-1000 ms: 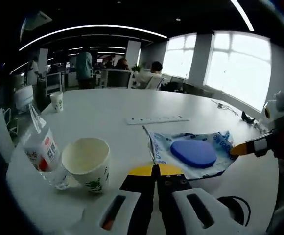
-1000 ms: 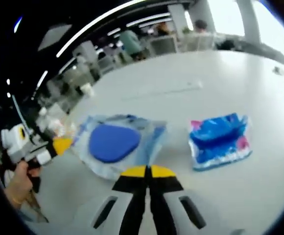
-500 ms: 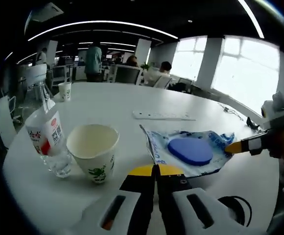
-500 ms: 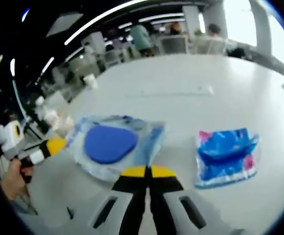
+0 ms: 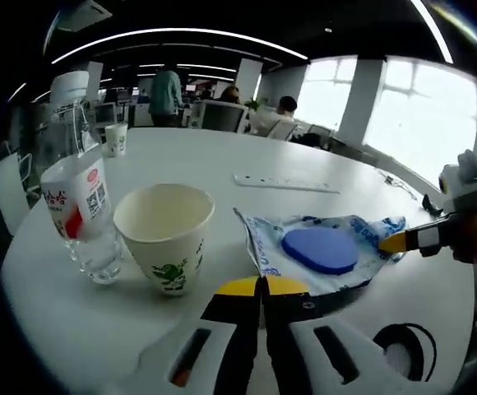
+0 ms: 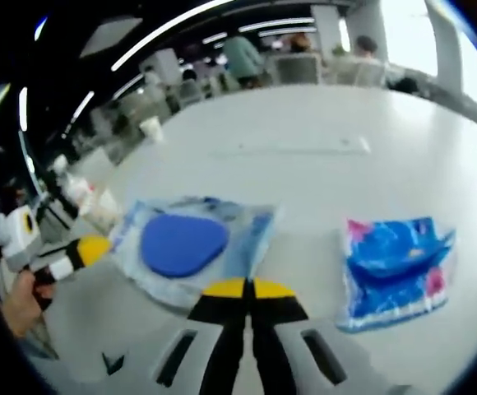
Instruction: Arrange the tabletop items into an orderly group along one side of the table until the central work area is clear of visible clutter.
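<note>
In the left gripper view, a white paper cup with a green print (image 5: 167, 240) and a clear plastic water bottle with a red-and-white label (image 5: 77, 204) stand close together, with bare white table (image 5: 222, 160) beyond them up to a long white power strip (image 5: 286, 183). A clear plastic wrapper holding a blue rounded pad (image 5: 321, 249) lies just ahead. In the right gripper view, an open lane of table separates that wrapper (image 6: 191, 245) from a crumpled blue-and-pink packet (image 6: 396, 271).
</note>
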`<act>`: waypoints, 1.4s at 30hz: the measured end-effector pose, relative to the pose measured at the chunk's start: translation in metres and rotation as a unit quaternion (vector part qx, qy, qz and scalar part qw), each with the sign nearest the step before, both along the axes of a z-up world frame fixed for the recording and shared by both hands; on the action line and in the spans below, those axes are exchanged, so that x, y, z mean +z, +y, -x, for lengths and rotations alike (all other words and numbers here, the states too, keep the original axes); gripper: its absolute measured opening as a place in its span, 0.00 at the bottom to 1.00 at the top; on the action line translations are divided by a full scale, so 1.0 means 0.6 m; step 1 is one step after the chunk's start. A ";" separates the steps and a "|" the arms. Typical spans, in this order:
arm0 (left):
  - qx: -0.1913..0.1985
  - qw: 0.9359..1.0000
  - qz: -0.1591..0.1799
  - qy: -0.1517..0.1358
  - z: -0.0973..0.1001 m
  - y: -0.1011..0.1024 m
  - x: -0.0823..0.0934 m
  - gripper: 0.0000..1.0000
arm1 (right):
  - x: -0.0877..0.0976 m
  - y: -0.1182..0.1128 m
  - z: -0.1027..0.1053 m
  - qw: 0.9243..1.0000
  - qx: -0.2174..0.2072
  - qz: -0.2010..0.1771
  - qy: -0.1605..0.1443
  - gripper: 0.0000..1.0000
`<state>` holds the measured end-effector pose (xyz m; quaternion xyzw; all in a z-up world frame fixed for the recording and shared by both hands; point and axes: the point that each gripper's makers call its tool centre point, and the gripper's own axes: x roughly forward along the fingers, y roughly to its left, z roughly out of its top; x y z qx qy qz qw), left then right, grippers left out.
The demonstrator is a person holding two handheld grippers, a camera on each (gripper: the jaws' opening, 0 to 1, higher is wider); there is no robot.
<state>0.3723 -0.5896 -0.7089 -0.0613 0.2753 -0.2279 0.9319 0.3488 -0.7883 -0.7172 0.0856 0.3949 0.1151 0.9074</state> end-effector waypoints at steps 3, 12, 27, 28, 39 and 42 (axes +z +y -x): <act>0.005 1.000 0.001 0.005 -0.003 0.003 -0.008 0.00 | -0.008 0.003 -0.001 1.000 0.004 0.001 0.005 0.00; 0.012 1.000 0.000 0.022 -0.001 0.012 -0.038 0.00 | -0.016 0.005 -0.005 1.000 0.006 -0.003 0.005 0.00; 0.016 1.000 -0.018 0.015 0.002 0.007 -0.039 0.00 | -0.030 -0.001 -0.004 1.000 0.000 0.014 0.013 0.00; 0.016 1.000 -0.021 0.013 0.002 0.007 -0.039 0.00 | -0.030 -0.001 -0.005 1.000 0.001 0.015 0.013 0.00; 0.008 0.999 -0.041 -0.018 -0.001 0.004 -0.020 0.10 | -0.027 -0.020 -0.007 0.999 -0.032 0.004 0.015 0.17; 0.003 0.999 -0.040 -0.020 0.002 0.000 -0.015 0.12 | -0.022 -0.017 -0.003 0.999 -0.035 0.002 0.014 0.19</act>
